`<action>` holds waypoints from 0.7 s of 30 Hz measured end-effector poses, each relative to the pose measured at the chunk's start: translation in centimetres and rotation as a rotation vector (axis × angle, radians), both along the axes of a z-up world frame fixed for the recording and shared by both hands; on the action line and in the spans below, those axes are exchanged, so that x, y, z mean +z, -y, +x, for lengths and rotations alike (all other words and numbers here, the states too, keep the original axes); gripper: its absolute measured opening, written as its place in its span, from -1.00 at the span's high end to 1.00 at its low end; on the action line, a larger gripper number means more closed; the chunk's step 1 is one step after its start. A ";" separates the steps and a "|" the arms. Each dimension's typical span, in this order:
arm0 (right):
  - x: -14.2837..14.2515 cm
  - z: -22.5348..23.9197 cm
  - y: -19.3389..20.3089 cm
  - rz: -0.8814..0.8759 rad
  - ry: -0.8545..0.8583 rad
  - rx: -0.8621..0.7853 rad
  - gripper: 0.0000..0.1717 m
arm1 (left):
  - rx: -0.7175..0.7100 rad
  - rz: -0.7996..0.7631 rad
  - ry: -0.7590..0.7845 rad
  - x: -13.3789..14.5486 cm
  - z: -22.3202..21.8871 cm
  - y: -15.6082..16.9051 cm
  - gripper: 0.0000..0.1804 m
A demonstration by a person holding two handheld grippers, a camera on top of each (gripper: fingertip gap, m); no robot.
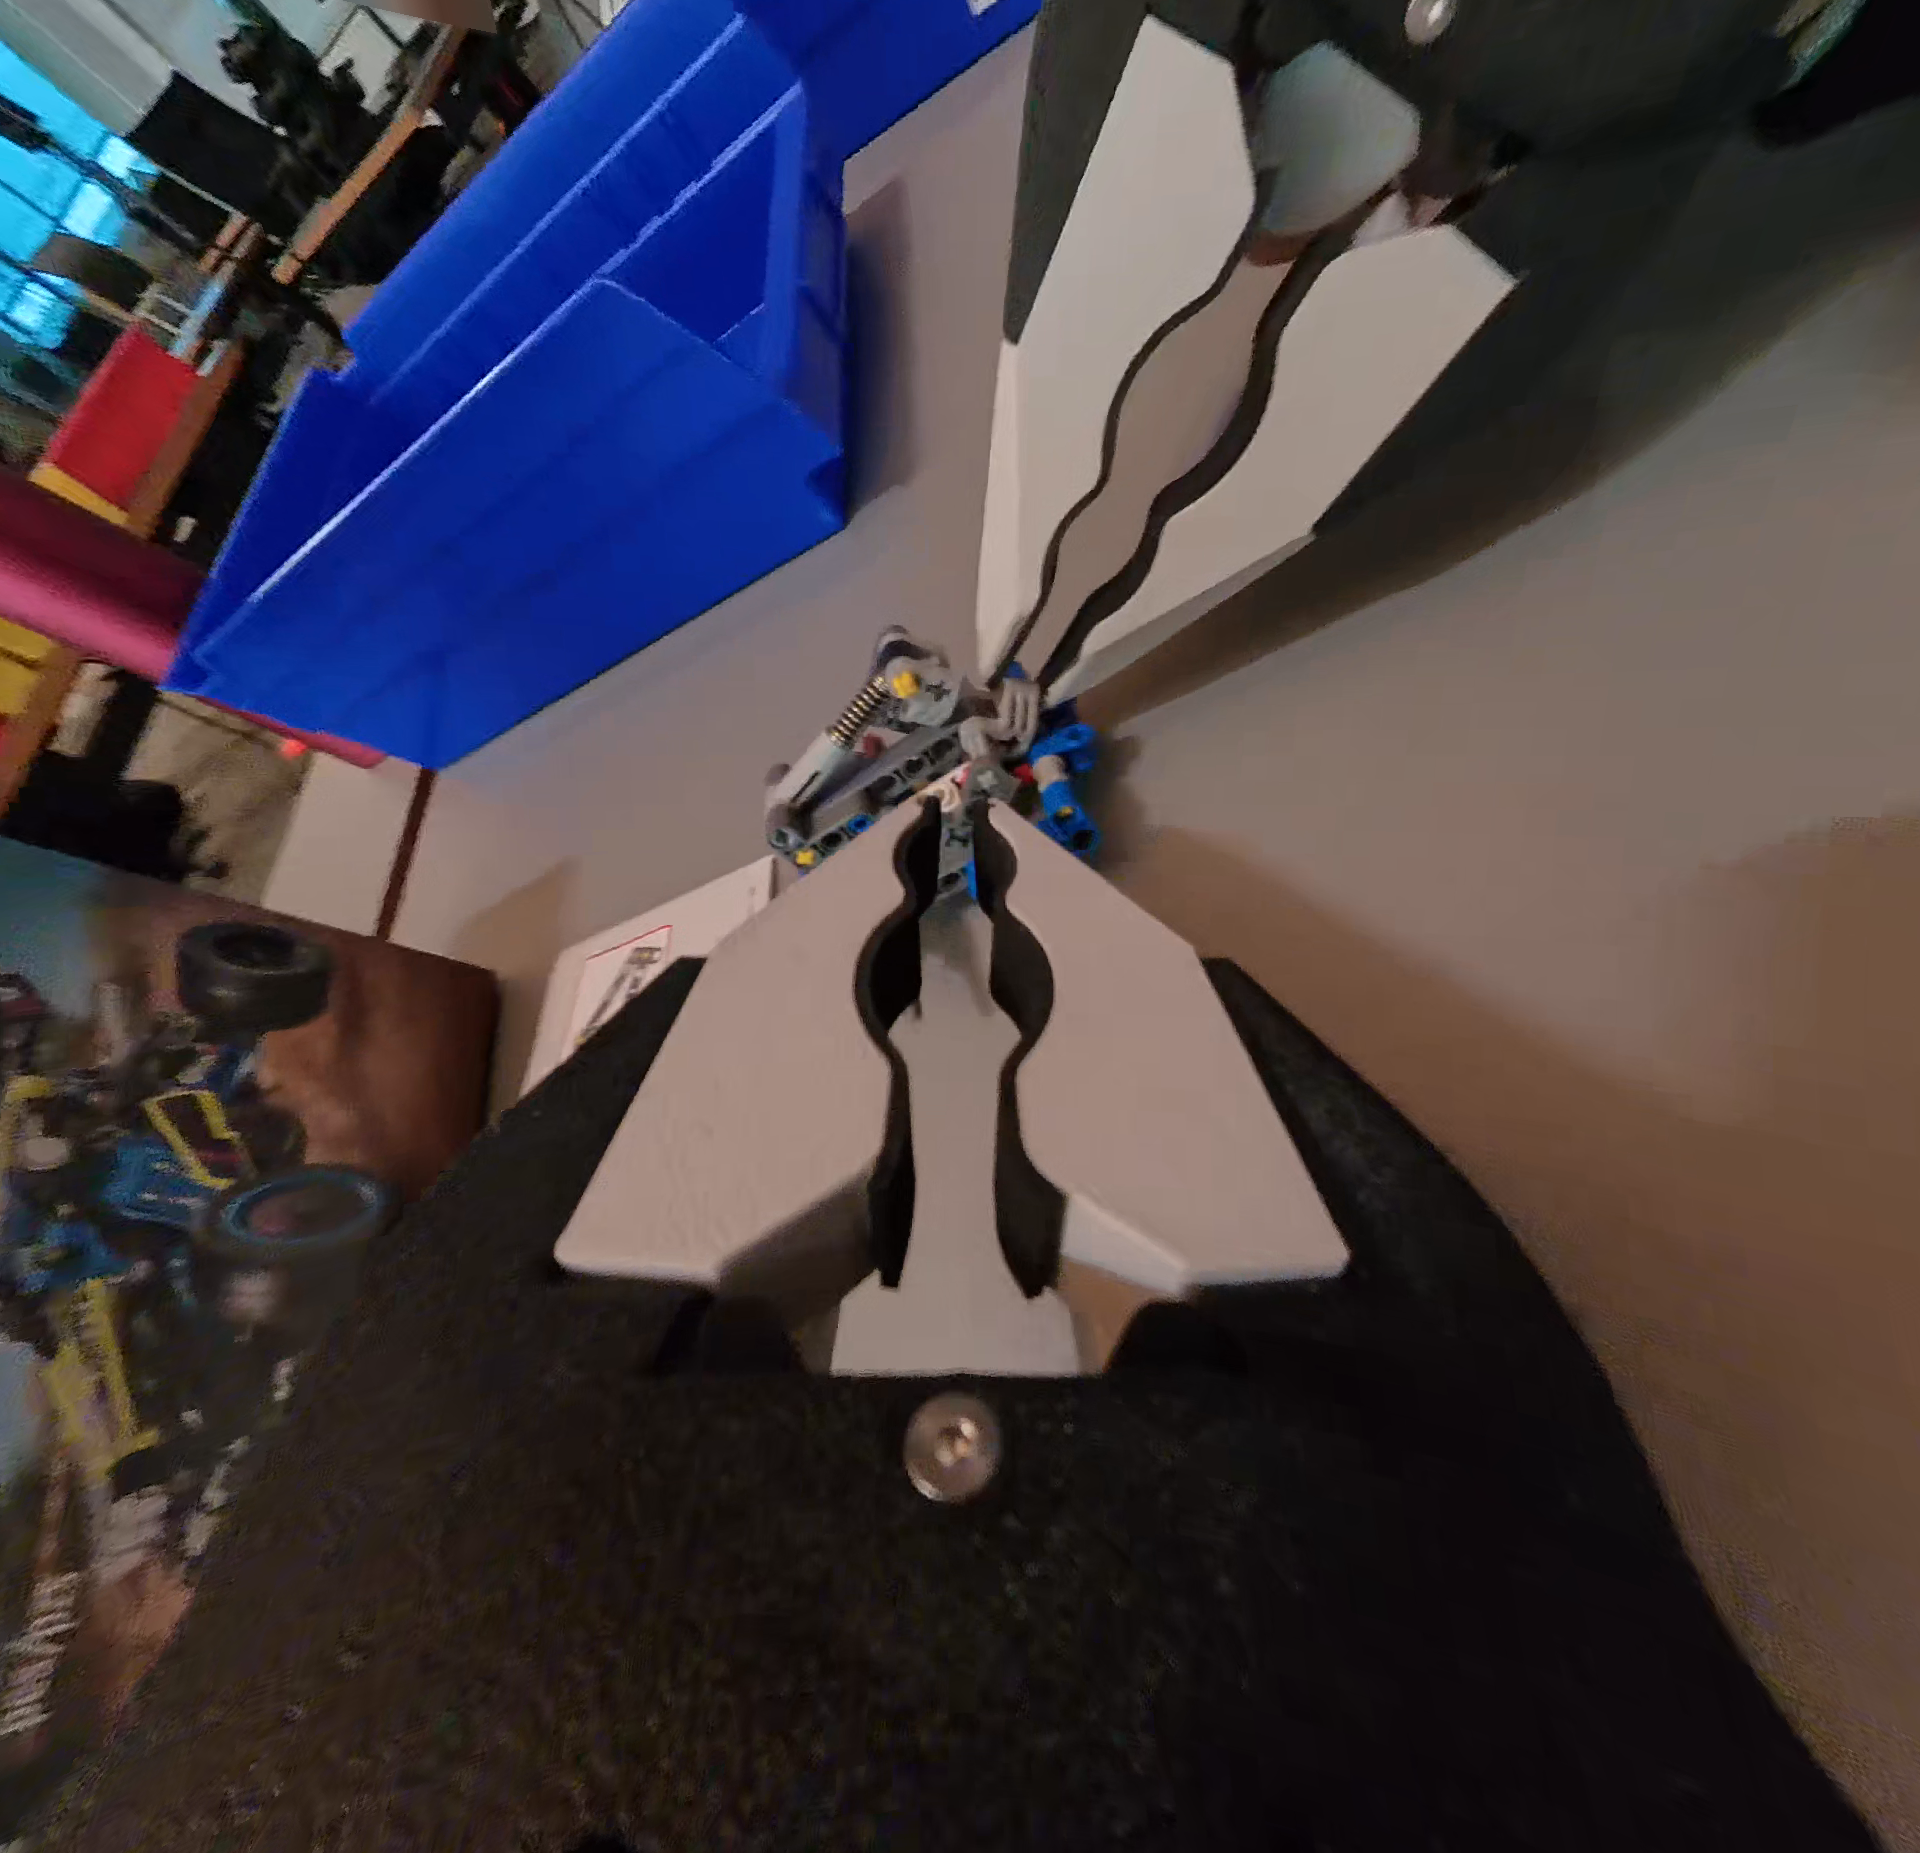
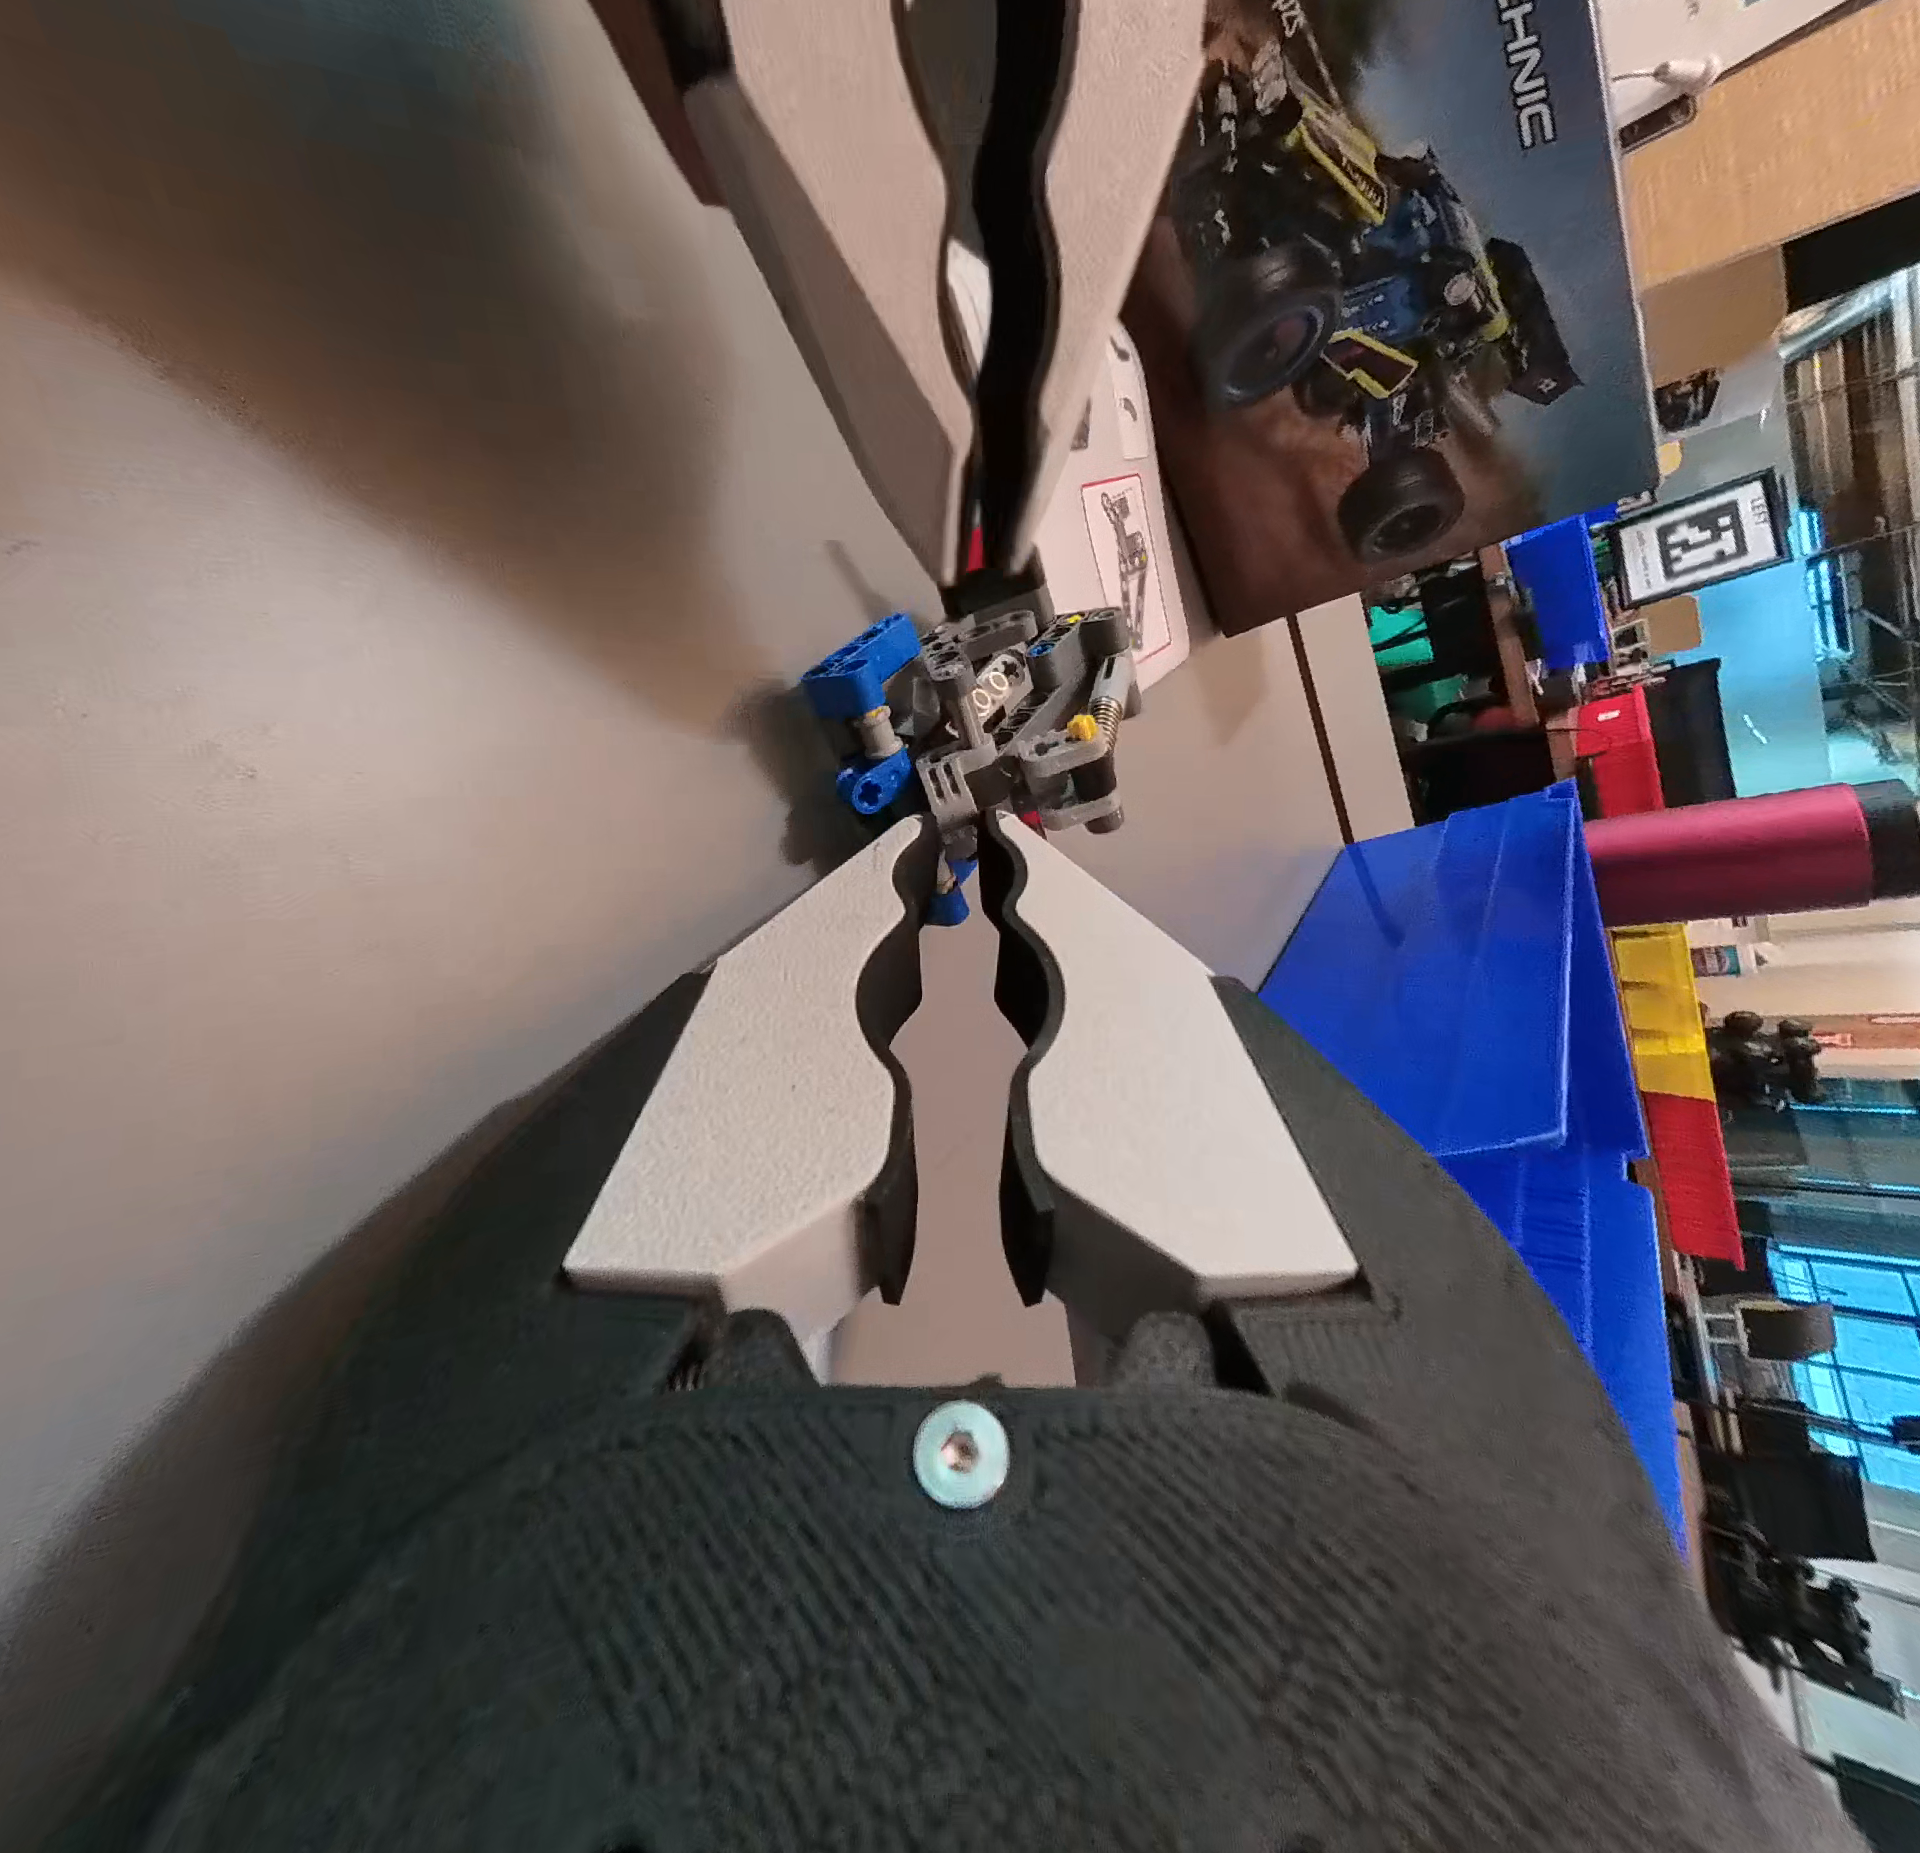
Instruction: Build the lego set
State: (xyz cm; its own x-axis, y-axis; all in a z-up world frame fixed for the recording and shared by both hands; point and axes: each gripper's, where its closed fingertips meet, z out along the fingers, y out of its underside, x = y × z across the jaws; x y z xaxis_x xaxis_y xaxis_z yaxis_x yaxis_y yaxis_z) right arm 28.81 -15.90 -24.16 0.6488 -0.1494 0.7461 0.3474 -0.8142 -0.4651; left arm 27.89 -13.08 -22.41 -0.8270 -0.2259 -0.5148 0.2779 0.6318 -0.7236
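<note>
While clamped by both grippers' fingers, brick assembly.

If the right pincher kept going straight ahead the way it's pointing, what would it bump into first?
The right gripper is already pinching the grey and blue brick model, so that comes first. Beyond the model, the left gripper grips its far side and likely comes next, though depth is hard to judge.

A plain beige tabletop fills most of both views, under warm light. Bright blue-lit windows glow at the upper left of the left wrist view, beyond dim wooden furniture. Tan wood-panelled wall sits at the upper right of the right wrist view.
</note>
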 end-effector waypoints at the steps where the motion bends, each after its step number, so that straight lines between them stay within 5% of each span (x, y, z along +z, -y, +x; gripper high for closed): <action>1: 0.0 -0.1 -0.1 -0.001 0.002 0.008 0.94 | 0.005 0.020 0.024 -0.1 0.2 0.2 0.97; 11: 0.0 -0.6 -0.6 0.028 -0.023 0.043 0.94 | -0.079 0.176 0.142 -1.5 -0.1 0.6 0.91; 21: -0.3 0.2 0.7 -0.027 0.009 -0.042 1.00 | -0.048 0.102 0.199 -0.6 -0.5 -0.1 0.96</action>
